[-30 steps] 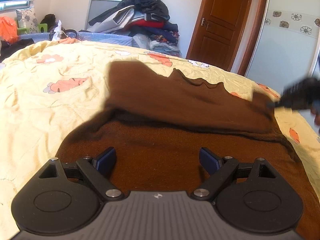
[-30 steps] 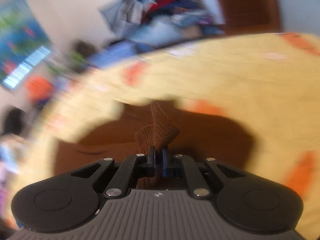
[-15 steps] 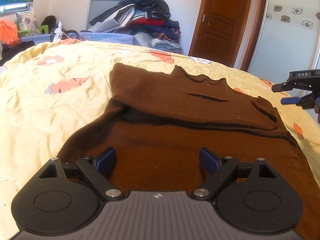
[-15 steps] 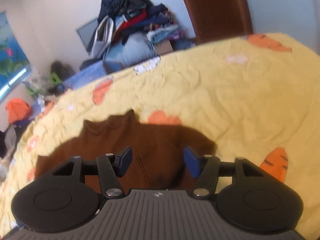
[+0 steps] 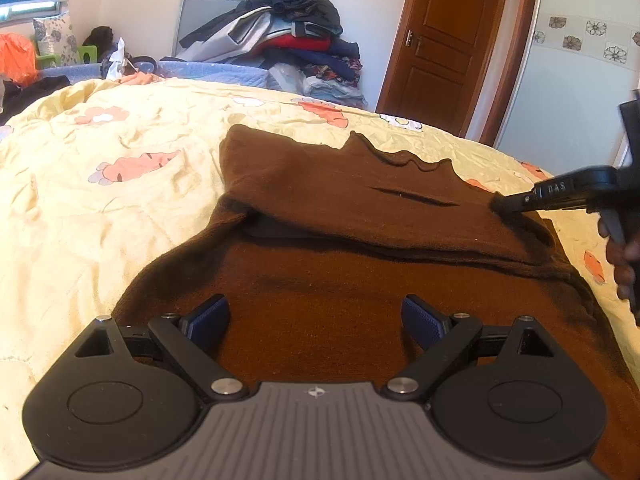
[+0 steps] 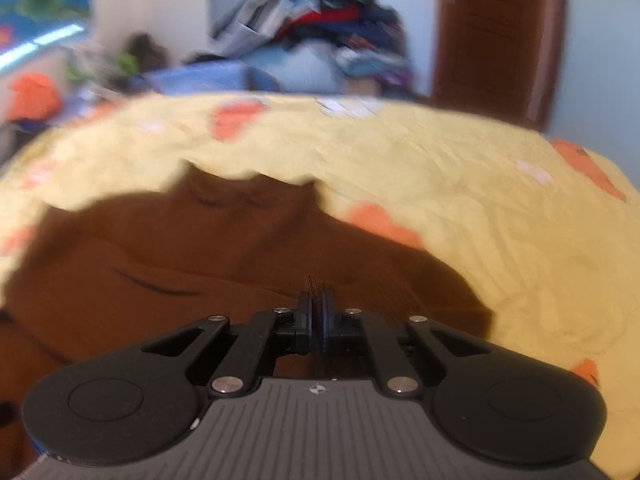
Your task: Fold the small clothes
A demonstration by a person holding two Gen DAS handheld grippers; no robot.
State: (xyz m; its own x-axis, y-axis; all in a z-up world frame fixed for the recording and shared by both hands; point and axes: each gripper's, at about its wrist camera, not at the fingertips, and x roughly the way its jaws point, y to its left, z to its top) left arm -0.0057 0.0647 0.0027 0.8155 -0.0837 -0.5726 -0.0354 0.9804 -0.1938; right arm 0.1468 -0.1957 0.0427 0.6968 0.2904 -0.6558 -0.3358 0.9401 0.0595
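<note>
A brown knit sweater (image 5: 360, 208) lies flat on the yellow quilt (image 5: 120, 208), its upper layer folded across the chest with a fold line running side to side. My left gripper (image 5: 316, 312) hovers open over the sweater's near part, nothing between its blue pads. My right gripper (image 5: 496, 204) comes in from the right at the sweater's right edge. In the blurred right wrist view the right gripper (image 6: 316, 300) has its jaws closing tight, with a pinch of brown knit from the sweater (image 6: 200, 240) between the pads.
The quilt with orange carrot prints covers the whole bed. A pile of clothes (image 5: 288, 36) stands behind the bed by the wall, a wooden door (image 5: 444, 48) to its right. A person's hand (image 5: 622, 264) holds the right gripper's handle at the right edge.
The right gripper let go of the raised sleeve, which now lies flat across the sweater, drew off right with jaws apart, then came back left and shut on the sweater's right edge. The left gripper stayed still.
</note>
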